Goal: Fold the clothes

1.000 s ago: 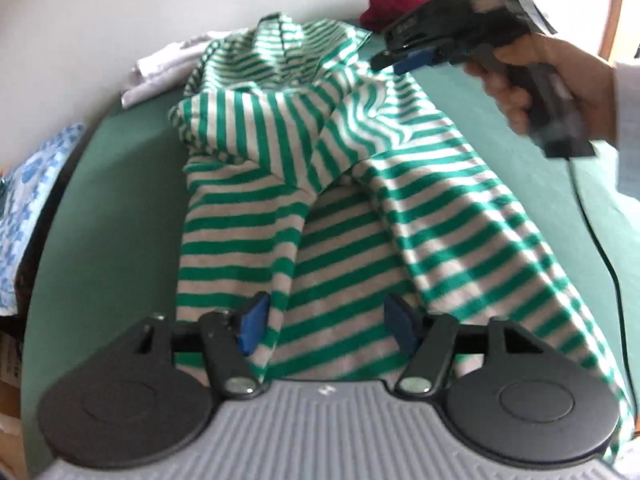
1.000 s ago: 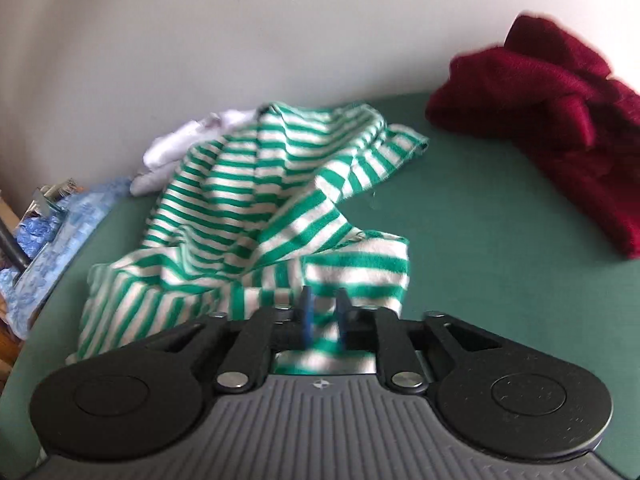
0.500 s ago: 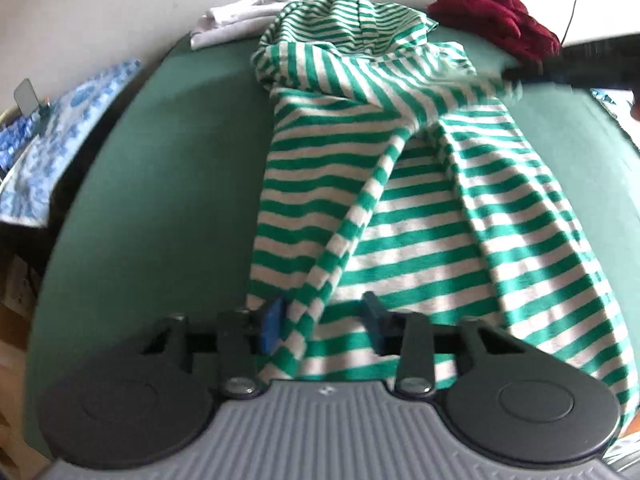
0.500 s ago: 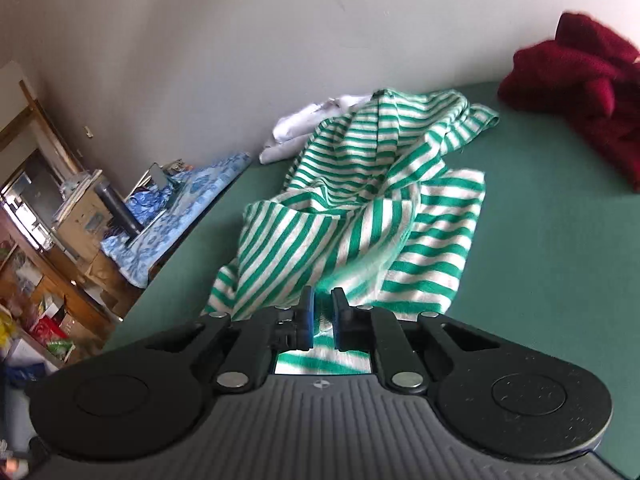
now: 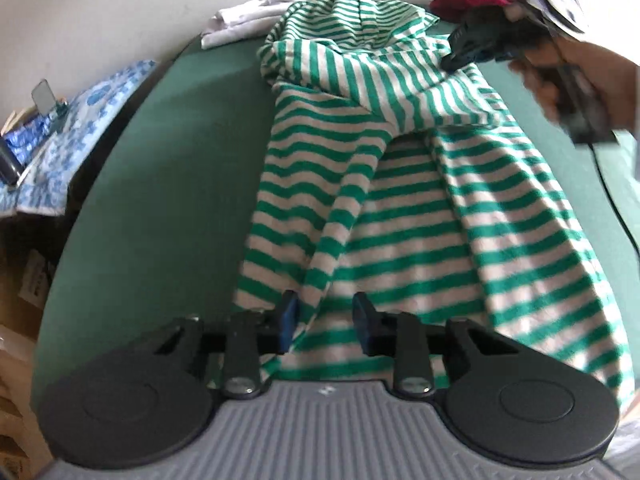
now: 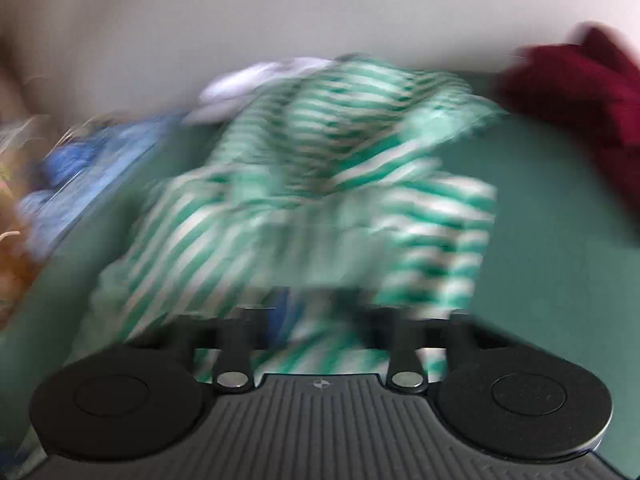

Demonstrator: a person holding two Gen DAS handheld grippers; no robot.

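My left tool (image 5: 323,322) is closing around a fold of the striped shirt (image 5: 400,208) spread on the green tabletop (image 5: 168,184). Right tool (image 6: 316,320) is opening over it; too blurry to call any grip.

A flat green surface (image 5: 168,184) carries three pieces of clothing. A green-and-white striped knit garment (image 5: 420,216) lies spread down its middle, from the near edge to the far edge, creased and partly folded over itself. At the far edge, a crumpled white cloth (image 5: 244,20) touches its left side. A dark red woolly garment (image 6: 580,92) sits bunched in the far right corner.
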